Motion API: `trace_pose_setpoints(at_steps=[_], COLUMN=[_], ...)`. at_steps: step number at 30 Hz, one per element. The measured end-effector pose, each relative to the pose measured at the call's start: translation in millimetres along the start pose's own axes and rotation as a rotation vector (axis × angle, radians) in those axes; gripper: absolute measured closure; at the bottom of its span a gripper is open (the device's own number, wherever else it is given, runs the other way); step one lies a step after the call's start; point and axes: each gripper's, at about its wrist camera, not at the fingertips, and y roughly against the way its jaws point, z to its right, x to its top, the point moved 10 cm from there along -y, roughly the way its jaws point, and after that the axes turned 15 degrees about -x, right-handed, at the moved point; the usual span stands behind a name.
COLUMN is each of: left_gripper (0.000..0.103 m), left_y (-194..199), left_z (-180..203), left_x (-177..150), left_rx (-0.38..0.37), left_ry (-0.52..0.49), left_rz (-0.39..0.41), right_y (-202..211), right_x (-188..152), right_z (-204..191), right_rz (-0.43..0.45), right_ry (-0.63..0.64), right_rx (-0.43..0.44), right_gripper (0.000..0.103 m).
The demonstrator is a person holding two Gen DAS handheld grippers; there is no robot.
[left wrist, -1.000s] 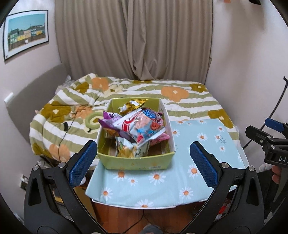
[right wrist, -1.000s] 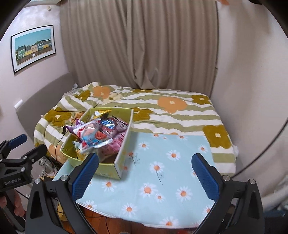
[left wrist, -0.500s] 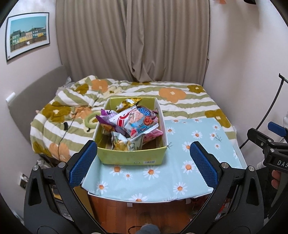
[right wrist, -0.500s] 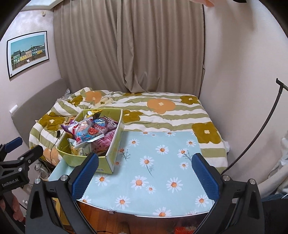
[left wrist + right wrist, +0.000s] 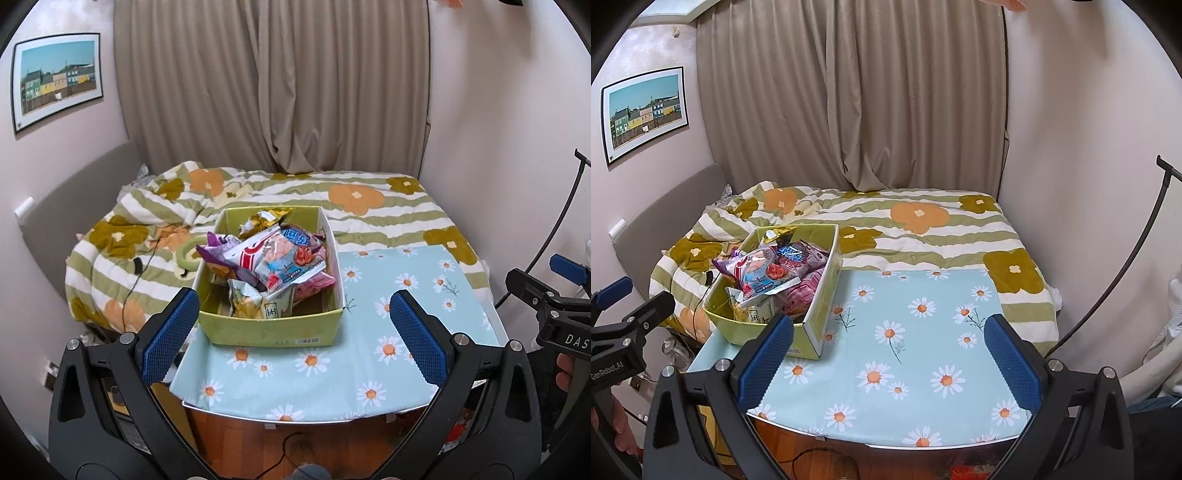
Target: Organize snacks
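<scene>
Several snack packets point(image 5: 275, 258) lie heaped in the box point(image 5: 269, 332) on the counter's point(image 5: 369, 369) left part. Both tools, left point(image 5: 295, 338) and right point(image 5: 888, 354), hang back, jaws wide, holding nothing. Loaded or awaiting sorting: either fits.

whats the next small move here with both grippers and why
Likely just hold the left gripper and right gripper where they hover, jaws open. Every snack packet in view lies piled in the green box; the daisy cloth beside it is bare. That fits packets gathered in, or a pile waiting to be sorted; the views cannot tell which.
</scene>
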Motion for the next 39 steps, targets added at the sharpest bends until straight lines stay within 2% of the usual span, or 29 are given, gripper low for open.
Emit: trace_pose_setpoints(at_steps=[11, 39], left_gripper=[0.001, 0.001], left_y=[-11.0, -24.6], left_z=[4.0, 8.9], left_x=[8.9, 6.0], left_rx=[-0.002, -0.016], left_ry=[-0.021, -0.01], left_rz=[-0.001, 0.0], right_y=[-7.1, -14.9], right_x=[3.4, 9.7], right_z=[3.0, 4.1], right_rz=[-0.011, -0.01], right_ry=[-0.012, -0.022], right_rx=[-0.011, -0.014], right_gripper=[0.0, 0.0])
